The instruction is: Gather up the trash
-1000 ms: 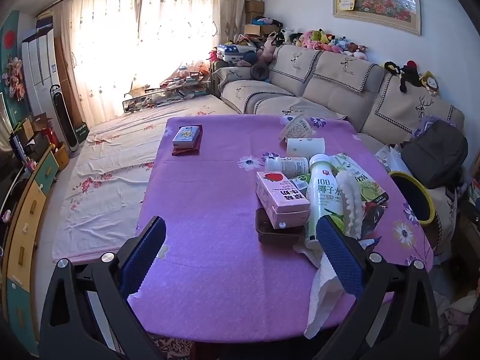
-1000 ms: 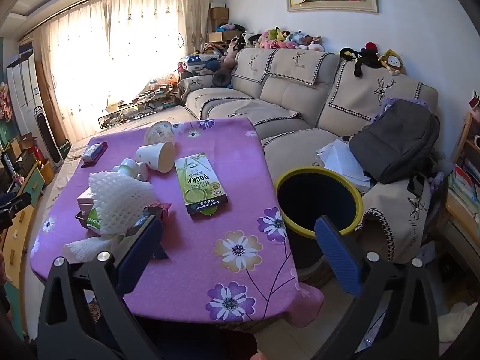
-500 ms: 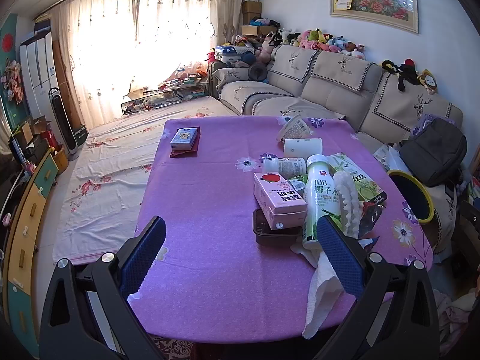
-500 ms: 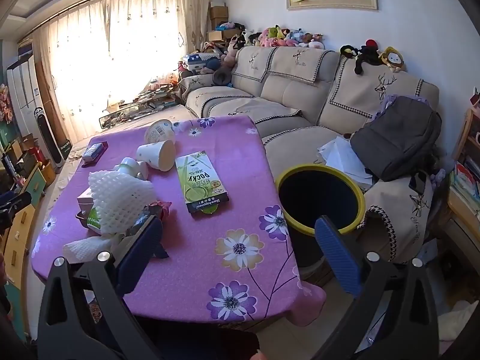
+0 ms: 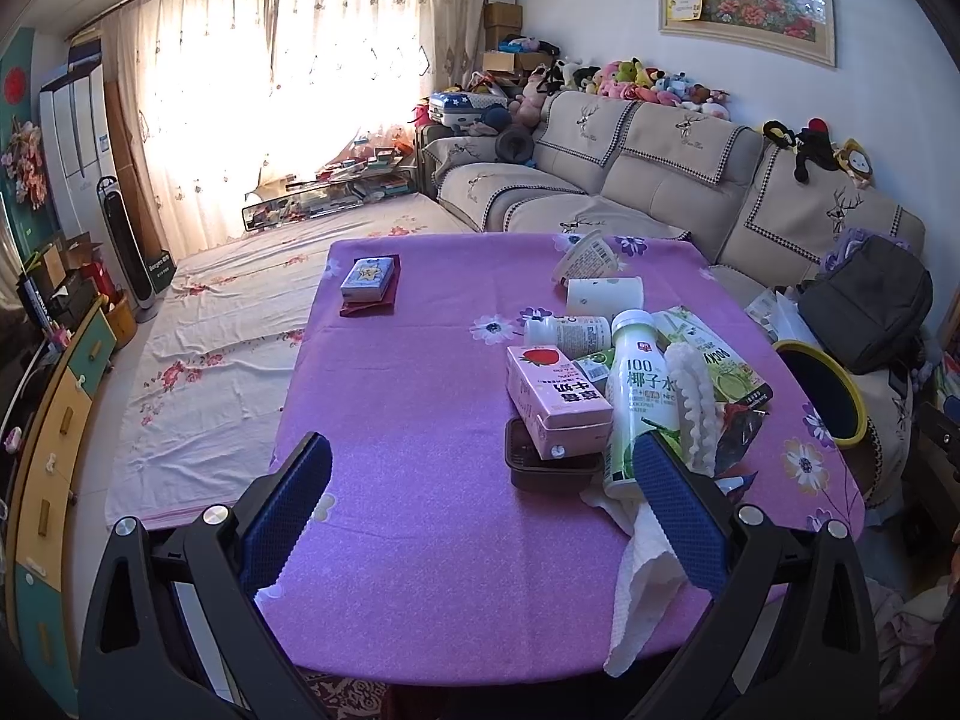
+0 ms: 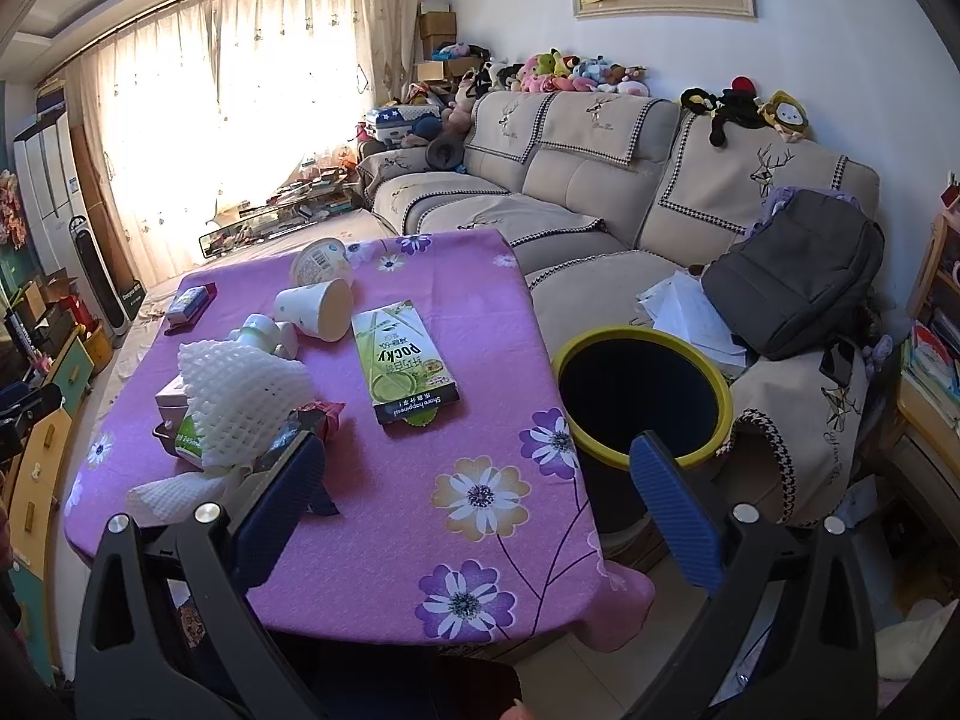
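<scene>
Trash pile crowds upright bottle; left gripper and right gripper, both wide open and empty, may topple it.

The right gripper is wide open and holds nothing, low over the purple flowered tablecloth. At about two o'clock from it stands the round black bin with a yellow rim, just beside the table. At eleven o'clock lies a flat green snack box. At ten o'clock sits a white foam net on a heap of trash.
</scene>
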Demonstrator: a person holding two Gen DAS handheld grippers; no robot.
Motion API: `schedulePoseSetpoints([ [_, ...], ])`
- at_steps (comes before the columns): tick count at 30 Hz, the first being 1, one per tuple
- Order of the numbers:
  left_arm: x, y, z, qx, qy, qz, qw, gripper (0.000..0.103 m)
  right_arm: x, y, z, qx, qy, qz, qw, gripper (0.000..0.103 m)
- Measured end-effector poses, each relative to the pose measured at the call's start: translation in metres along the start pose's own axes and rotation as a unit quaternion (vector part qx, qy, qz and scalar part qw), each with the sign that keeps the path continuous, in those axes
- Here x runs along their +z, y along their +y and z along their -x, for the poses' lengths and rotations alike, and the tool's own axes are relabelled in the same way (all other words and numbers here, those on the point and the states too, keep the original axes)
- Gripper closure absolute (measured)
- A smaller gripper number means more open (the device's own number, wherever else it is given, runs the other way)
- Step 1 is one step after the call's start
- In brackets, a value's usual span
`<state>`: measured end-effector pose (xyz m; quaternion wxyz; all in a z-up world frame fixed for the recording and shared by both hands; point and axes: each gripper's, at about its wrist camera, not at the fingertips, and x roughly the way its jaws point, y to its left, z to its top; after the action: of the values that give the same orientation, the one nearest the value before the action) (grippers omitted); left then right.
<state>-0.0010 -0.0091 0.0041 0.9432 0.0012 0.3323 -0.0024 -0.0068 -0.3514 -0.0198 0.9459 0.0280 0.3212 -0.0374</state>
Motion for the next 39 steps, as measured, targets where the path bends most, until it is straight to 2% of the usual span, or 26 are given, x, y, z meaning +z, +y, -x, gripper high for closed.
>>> schedulePoseSetpoints([
  [39,-0.0014,-0.0030,0.0016,0.000,0.003,-0.002,1.0000,0.004,0.0017,0.0017,-0.0014,0.004,0.000,-0.002,1.000,0.006],
])
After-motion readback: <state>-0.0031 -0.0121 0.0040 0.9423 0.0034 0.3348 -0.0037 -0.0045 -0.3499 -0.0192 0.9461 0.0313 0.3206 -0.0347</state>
